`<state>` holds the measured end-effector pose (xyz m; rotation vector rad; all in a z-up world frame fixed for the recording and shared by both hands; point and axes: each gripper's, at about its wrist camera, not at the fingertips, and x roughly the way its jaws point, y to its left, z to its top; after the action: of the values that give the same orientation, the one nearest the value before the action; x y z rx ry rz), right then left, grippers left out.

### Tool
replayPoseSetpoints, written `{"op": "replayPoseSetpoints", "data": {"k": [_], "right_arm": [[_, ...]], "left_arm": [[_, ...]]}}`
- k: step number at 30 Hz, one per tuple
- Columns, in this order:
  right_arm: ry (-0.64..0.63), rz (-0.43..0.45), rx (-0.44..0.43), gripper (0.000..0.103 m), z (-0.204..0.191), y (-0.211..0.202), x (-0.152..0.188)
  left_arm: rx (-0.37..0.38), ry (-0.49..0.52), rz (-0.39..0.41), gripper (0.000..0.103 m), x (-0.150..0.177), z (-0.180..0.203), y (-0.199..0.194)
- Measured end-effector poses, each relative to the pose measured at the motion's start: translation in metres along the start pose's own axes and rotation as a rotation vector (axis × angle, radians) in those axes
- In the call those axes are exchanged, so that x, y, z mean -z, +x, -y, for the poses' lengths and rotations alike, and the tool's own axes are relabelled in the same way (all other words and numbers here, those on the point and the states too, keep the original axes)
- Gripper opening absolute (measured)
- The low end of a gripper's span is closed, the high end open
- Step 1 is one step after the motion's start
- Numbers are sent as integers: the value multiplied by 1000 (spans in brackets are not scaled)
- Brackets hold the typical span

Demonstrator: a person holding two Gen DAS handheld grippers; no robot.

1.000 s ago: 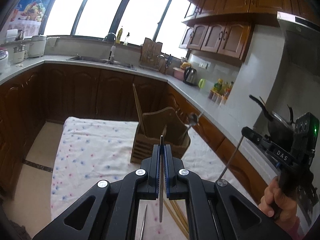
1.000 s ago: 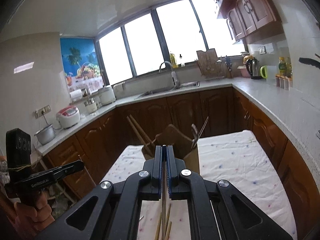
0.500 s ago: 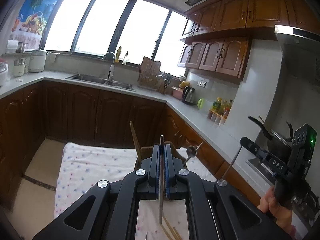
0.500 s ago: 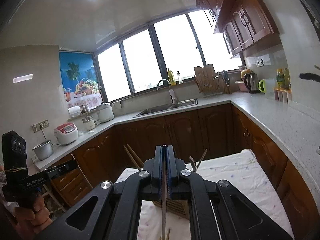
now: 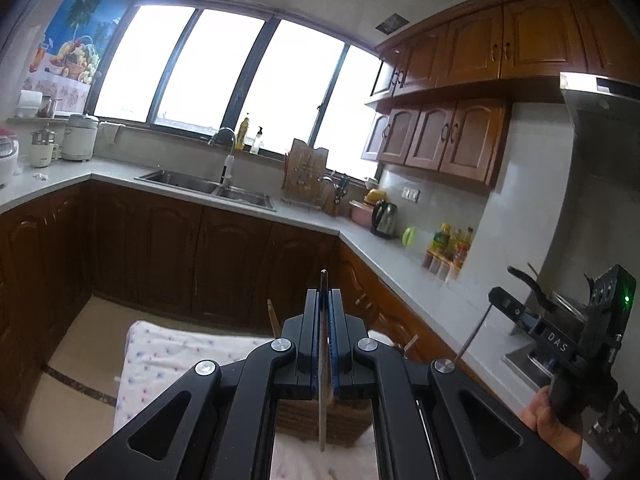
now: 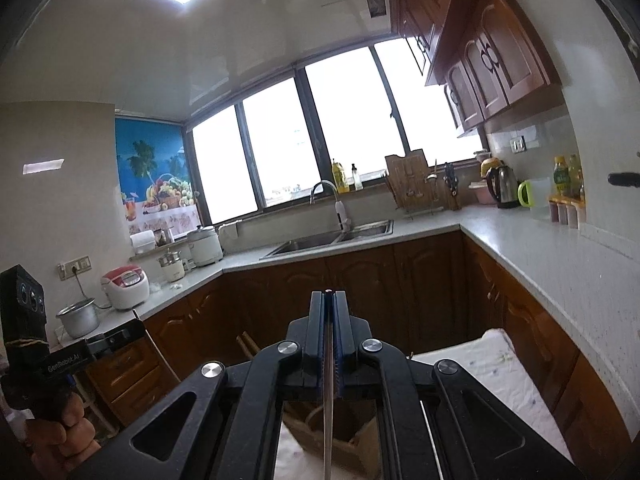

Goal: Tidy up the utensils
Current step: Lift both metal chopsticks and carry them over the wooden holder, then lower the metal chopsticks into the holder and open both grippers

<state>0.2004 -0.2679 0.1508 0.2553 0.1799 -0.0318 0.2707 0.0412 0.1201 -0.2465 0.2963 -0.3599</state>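
My left gripper (image 5: pixel 323 294) is shut on a thin metal utensil handle (image 5: pixel 322 412) that hangs down between the pads. My right gripper (image 6: pixel 328 296) is shut on another thin metal utensil handle (image 6: pixel 328 420). The wooden utensil holder (image 5: pixel 308 420) stands on the floral-cloth table (image 5: pixel 160 356), mostly hidden behind the left gripper; it also shows below the right gripper (image 6: pixel 344 448). Both grippers are raised above it. The right gripper also shows in the left wrist view (image 5: pixel 500 296), with its utensil shaft (image 5: pixel 472 334) hanging down. Chopsticks (image 6: pixel 246 344) stick up from the holder.
Dark wood cabinets and a grey countertop (image 5: pixel 304 216) with a sink (image 5: pixel 208 188) wrap around behind the table. A kettle (image 5: pixel 384 218), bottles and a stove pan (image 5: pixel 560 300) sit along the right counter. Rice cookers (image 6: pixel 124 286) stand on the left counter.
Both grippers have lifted and tilted upward with their utensils. The holder and table have dropped low in both views, and the chopsticks lying on the cloth are out of sight.
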Motion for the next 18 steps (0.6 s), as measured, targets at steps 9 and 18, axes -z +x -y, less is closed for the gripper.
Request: {"op": "replayPoseSetpoints", "data": {"k": [9,18], "right_arm": [[-24,64,26,4,2,25,-16],[-9,65,54,4,21,52,9]], "left_arm": [[-17,-5,66,2,-4,0,38],[-59,-30,59,2,35,-5,92]]}}
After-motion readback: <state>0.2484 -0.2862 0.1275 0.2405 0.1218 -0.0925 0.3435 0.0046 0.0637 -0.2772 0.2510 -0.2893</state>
